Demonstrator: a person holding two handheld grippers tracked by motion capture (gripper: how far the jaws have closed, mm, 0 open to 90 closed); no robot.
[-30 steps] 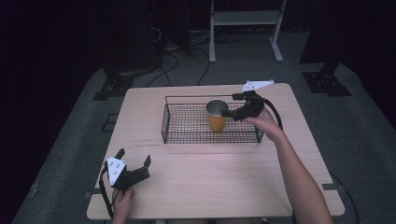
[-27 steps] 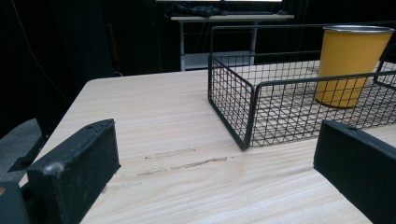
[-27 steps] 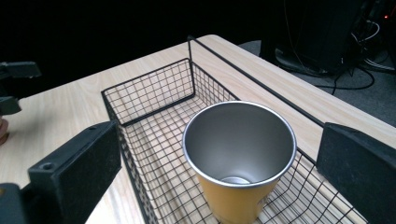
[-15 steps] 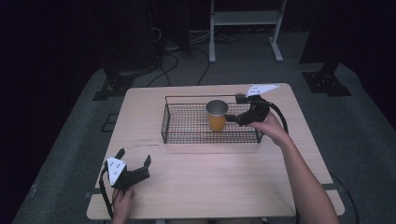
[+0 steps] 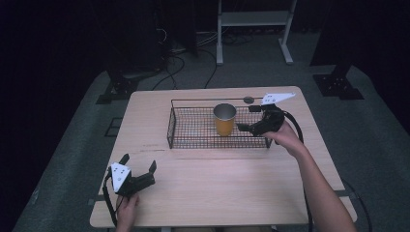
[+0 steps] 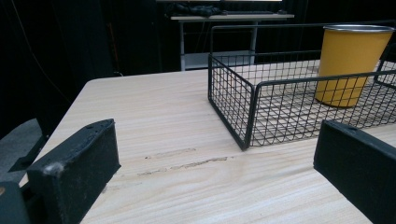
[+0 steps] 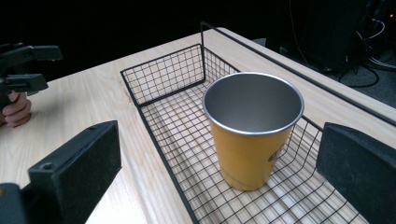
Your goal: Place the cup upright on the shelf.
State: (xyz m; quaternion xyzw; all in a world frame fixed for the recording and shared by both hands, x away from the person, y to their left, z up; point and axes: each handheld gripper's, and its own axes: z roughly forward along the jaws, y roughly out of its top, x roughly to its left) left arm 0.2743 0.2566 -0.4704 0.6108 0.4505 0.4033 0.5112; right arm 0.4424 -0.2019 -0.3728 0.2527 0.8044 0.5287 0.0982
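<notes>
One yellow cup (image 5: pixel 225 119) stood upright inside the wire basket (image 5: pixel 193 131) on the counter (image 5: pixel 217 183), just ahead of the right hand-held gripper (image 5: pixel 245 120), w/ jaws spread wide, released, nothing held, cup apart from both jaws. Right hand (image 5: pixel 286 137) sat behind it at the basket's end. Left hand-held gripper (image 5: pixel 139 166) rested low near the counter's front corner, well apart from basket, jaws also open & empty.

You see a yellow cup (image 7: pixel 252 135) with a matt coat outside and brushed bare metal inside, a black coated wire basket (image 7: pixel 161 74), a pale wood-grain table (image 6: pixel 154 121), and matt black plastic jaws
</notes>
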